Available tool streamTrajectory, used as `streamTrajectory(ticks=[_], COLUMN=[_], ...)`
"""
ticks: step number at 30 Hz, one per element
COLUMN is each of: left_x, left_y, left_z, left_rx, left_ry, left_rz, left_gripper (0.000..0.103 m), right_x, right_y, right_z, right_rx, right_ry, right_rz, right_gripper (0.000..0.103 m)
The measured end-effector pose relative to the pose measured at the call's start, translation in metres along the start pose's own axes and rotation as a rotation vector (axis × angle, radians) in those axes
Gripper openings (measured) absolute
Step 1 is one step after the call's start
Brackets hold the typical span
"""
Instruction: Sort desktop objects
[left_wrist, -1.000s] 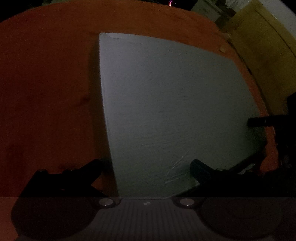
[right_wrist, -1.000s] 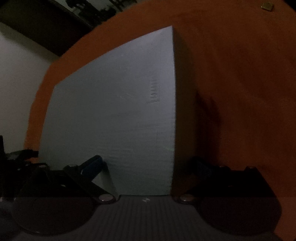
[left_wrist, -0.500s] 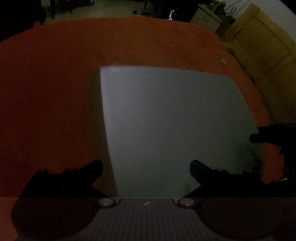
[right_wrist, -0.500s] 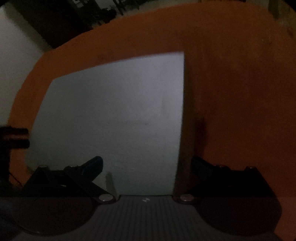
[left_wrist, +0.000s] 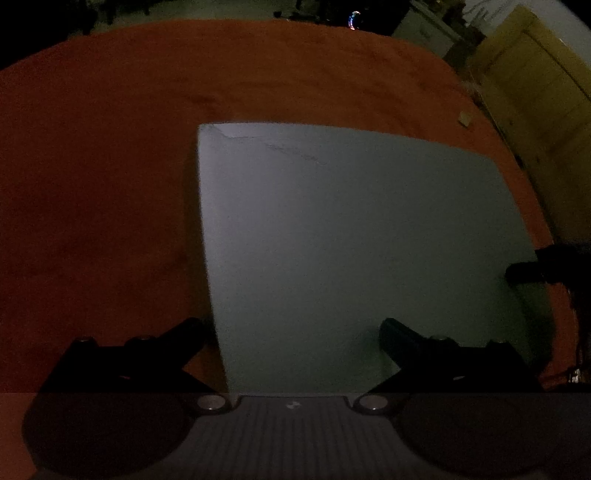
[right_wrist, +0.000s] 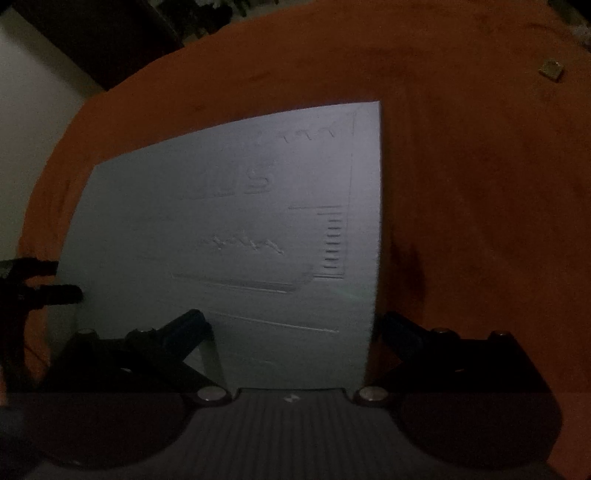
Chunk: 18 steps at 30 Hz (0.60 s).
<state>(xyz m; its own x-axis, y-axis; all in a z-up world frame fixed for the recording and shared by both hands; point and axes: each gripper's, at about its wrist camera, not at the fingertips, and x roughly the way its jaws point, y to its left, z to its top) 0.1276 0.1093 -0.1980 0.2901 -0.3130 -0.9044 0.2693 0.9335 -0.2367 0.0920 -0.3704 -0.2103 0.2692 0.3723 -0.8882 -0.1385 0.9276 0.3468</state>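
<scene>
Orange tabletop (left_wrist: 110, 184) with one grey board (left_wrist: 351, 240), one small tile (right_wrist: 551, 69), both tongs (left_wrist: 291, 332) (right_wrist: 291, 328) wide open, empty.

the left black two-finger hand-held gripper (left_wrist: 291, 328) has angular dark fingers (left_wrist: 184, 332), two round silver screws and a grey ribbed base plate. the right black hand-held gripper (right_wrist: 291, 325) looks alike, with bluish pads (right_wrist: 194, 325).

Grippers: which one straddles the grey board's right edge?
The right gripper; the board's right edge runs between its jaws, while the left gripper straddles the left edge.
</scene>
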Motion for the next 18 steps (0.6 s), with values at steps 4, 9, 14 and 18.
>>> streamTrajectory(ticks=[4, 9, 14, 18], left_x=[-0.013, -0.025, -0.015, -0.016], left_y=[-0.004, -0.010, -0.016, -0.008], left_z=[-0.010, -0.022, -0.031, -0.031], left_rx=[0.016, 0.044, 0.037, 0.019], left_ry=[0.004, 0.007, -0.019, -0.014], left_rz=[0.014, 0.045, 0.113, 0.088], left_gripper=[0.102, 0.102, 0.103, 0.103], right_x=[-0.008, -0.004, 0.006, 0.013], right_y=[0.000, 0.003, 0.006, 0.011], right_z=[-0.010, -0.016, -0.017, -0.010], right_rx=[-0.031, -0.061, -0.074, -0.068], right_ry=[-0.011, 0.015, -0.015, -0.013], right_rz=[-0.011, -0.042, -0.087, -0.087], right_gripper=[0.103, 0.103, 0.103, 0.103])
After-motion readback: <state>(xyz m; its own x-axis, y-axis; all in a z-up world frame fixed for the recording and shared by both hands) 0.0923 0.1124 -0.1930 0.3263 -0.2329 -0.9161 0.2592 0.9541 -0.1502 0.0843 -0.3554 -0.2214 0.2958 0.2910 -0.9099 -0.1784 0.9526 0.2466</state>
